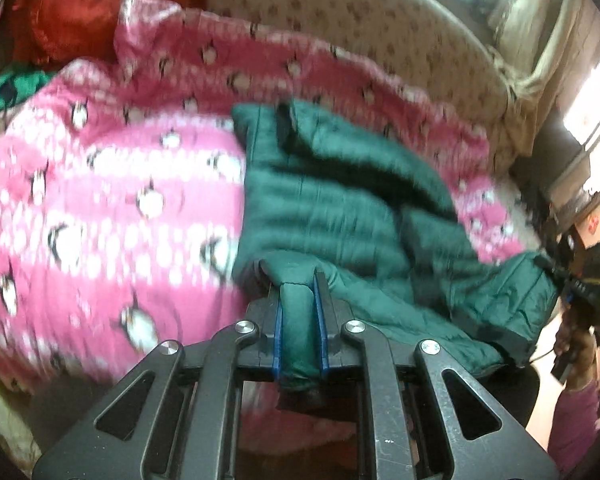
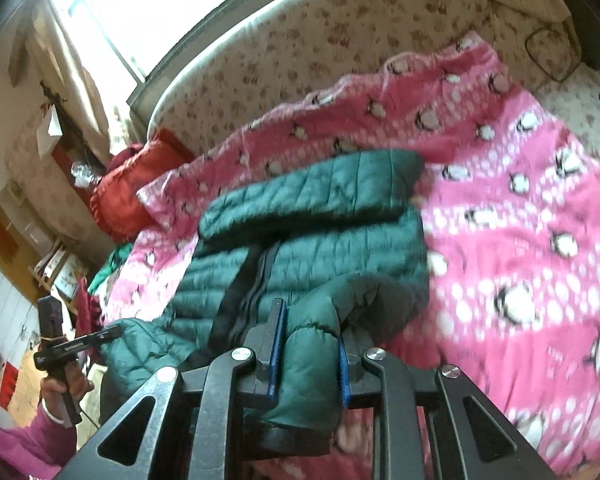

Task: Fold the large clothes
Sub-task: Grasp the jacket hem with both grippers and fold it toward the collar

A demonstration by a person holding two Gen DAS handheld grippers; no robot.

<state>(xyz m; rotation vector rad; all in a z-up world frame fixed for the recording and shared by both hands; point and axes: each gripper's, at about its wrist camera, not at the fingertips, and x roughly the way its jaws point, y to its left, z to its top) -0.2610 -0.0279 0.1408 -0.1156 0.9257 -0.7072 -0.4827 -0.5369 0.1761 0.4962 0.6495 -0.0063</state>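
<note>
Left gripper [image 1: 300, 312]: blue-padded fingers [image 1: 278, 336] pinched narrow on a fold of the dark green quilted puffer jacket [image 1: 340, 200]. The fold stands between the pads and bulges out behind them. Thin bite, slippery shell; my read is it could creep out if the pull goes sideways.

Right gripper [image 2: 308, 344]: fingers [image 2: 276, 352] clamped on a thicker padded roll of the same jacket, likely a cuff or hem corner. The bulk puffs above and below the pads. The hold looks firmer here, though the springy filling may let it work loose.

Just beyond both sets of fingertips, the rest of the jacket lies bunched on the pink fleece blanket with penguin print [image 1: 100, 200]. A sleeve is doubled over the body and the dark zipper band [image 2: 256, 280] runs away from the right fingers. Risks, as I judge them:
- uneven lift by the two hands skews the fold line;
- the loose sleeve drags and unfolds;
- the fleece catches and rides along with the jacket.

Farther off: a red satin cushion [image 1: 80, 12] and a cream floral bedsheet [image 1: 360, 12], clear of the work. The frames are blurred, so the fine contact edges are uncertain.
</note>
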